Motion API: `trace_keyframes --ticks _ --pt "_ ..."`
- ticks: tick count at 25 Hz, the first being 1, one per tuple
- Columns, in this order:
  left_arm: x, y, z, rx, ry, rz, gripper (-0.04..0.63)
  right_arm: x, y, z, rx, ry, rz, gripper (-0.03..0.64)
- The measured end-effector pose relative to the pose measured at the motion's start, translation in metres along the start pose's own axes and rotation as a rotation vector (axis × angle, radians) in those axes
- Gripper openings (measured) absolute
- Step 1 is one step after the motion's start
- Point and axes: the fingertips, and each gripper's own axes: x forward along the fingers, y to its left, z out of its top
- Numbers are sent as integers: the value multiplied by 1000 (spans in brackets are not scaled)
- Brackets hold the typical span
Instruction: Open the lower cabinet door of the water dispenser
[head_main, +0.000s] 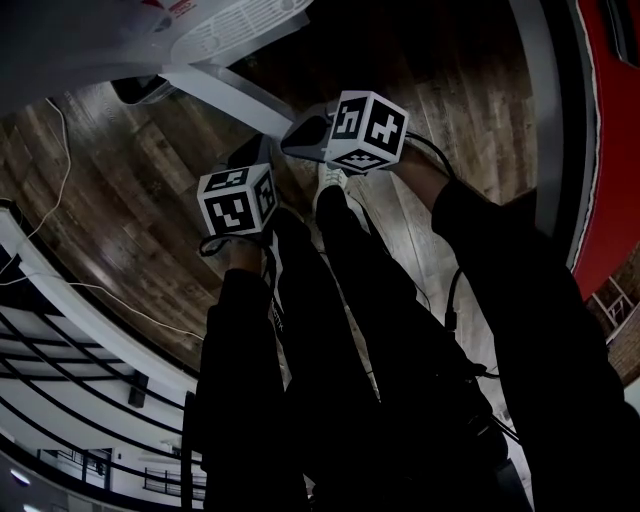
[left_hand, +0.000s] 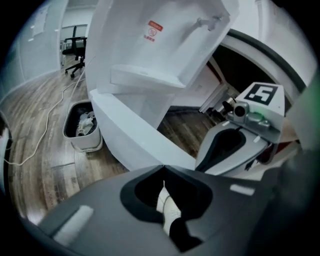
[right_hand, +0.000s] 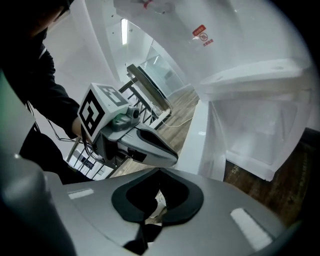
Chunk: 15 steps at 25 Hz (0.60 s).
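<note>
Ahead of left hand-held gripper (left_hand: 163, 166), jaws together: water dispenser (left_hand: 150, 50), untouched.

Dim, underexposed head view, strong fisheye bending toward edges, black vignetted corners, white water dispenser (left_hand: 150, 60) washed bright, nearest foreground softly blurred

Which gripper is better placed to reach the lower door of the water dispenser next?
Probably right: the right gripper appears nearer the water dispenser than the left gripper; both are shut and empty.

Floor (head_main: 130, 200): dark wood planks, grainy, faint sheen. Water dispenser (left_hand: 150, 65): smooth white plastic, glossy. Bin (left_hand: 86, 145): white plastic.
</note>
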Motion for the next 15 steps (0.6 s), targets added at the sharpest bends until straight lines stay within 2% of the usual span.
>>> trace_keyframes --ticks 2,5,9,15 --pt "1 -7 4 25 3 -11 8 2 3 -2 -34 32 -16 -2" --pt "1 -12 10 9 -11 -29 8 8 3 -6 -75 80 -40 -2" --pt "-1 -14 12 -23 -28 -42 8 14 2 -6 -77 90 -59 -2" --pt "-4 -13 14 -44 -40 -49 8 13 -8 -7 -78 122 -133 -2"
